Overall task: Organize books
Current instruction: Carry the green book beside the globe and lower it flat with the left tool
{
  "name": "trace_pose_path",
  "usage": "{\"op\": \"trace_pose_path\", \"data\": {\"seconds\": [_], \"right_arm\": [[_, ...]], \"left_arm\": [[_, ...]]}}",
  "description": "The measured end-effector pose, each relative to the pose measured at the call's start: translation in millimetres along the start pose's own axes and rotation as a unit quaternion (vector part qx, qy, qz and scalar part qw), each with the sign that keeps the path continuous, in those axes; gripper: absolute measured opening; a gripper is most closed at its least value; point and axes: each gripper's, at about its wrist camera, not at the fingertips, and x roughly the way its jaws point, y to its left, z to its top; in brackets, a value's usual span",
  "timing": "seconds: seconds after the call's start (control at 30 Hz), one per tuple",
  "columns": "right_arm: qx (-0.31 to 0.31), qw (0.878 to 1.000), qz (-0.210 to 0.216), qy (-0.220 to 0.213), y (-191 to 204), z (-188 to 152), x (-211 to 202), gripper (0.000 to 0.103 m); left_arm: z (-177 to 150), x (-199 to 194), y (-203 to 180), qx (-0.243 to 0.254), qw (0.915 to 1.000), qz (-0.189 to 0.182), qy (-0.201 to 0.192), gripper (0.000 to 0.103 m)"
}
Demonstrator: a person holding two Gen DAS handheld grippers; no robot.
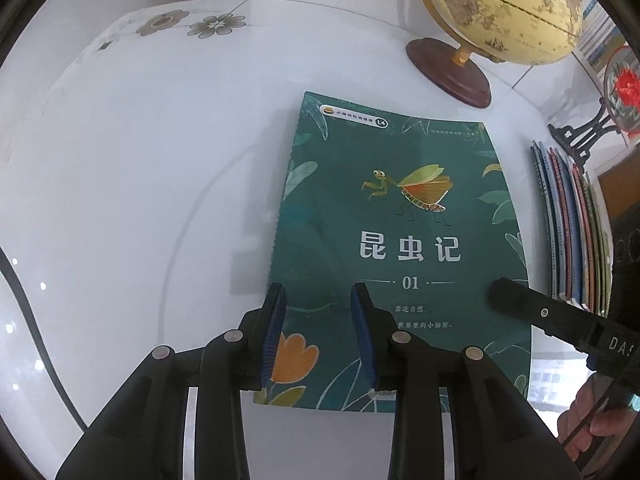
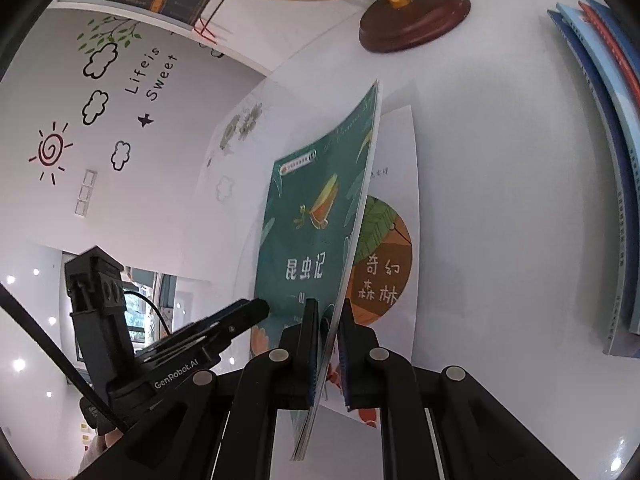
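Green book pinched by its edge in my right gripper, centre of the frame.
My right jaws are closed on the green book, tilted up above a white book on the table. My left gripper stands partly open over the cover, gripping nothing. Book stack at right; globe at upper right.
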Motion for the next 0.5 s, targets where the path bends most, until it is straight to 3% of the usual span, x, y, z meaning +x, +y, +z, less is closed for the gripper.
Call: {"op": "trace_pose_path", "data": {"seconds": [0.3, 0.37, 0.43, 0.5], "right_arm": [[0.009, 0.999, -0.047, 0.002, -5.9, -2.3, -2.3, 0.012], [0.016, 0.998, -0.062, 0.002, -10.8, -2.1, -6.2, 0.02], [0.022, 0.998, -0.067, -0.005, -14.2, -2.0, -14.3, 0.043], [0.018, 0.998, -0.065, -0.016, -15.2, -1.1, -26.6, 0.056]], "left_arm": [[-1.5, -13.5, -3.1, -0.001, 0.9998, 0.013, -0.015, 0.03], [-0.5, -17.6, -2.4, -0.007, 0.9997, 0.007, -0.02, 0.03], [1.3, -19.3, -4.4, -0.015, 0.9997, 0.007, -0.02, 0.03], [2.6, -21.7, -6.3, -0.022, 0.9994, 0.022, -0.015, 0.03]]}}
